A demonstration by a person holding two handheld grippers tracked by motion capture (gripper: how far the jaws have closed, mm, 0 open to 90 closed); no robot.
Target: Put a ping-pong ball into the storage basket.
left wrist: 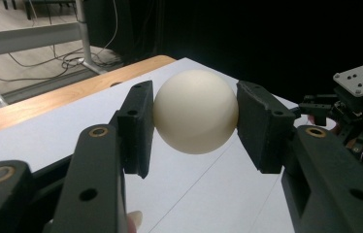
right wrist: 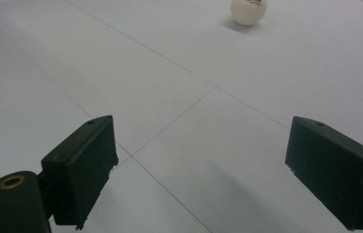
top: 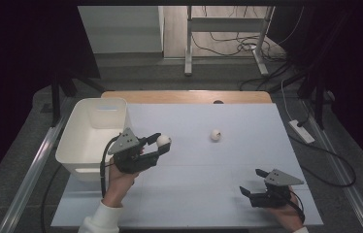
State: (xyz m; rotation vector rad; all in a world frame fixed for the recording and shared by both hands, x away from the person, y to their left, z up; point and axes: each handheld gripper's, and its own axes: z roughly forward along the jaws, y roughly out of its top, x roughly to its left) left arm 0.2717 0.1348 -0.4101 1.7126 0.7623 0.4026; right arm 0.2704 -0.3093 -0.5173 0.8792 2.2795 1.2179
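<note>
- Held ball (left wrist: 195, 111), centre of left gripper view: plain cream-white, no visible marking.
- Second ball (right wrist: 249, 10), top of right gripper view: white with small reddish print.
- Left gripper (top: 162, 143): black jaws, grey plate, brass-coloured pivot rings.
- Right gripper (top: 250, 182): black, grey plate.
- Bin (top: 80, 141), left of high view: white.
- Table cover (top: 247, 160): pale grey-white, thin dark seam lines; wooden edge beyond, light brown.
- Sleeve (top: 99, 221): white.
</note>
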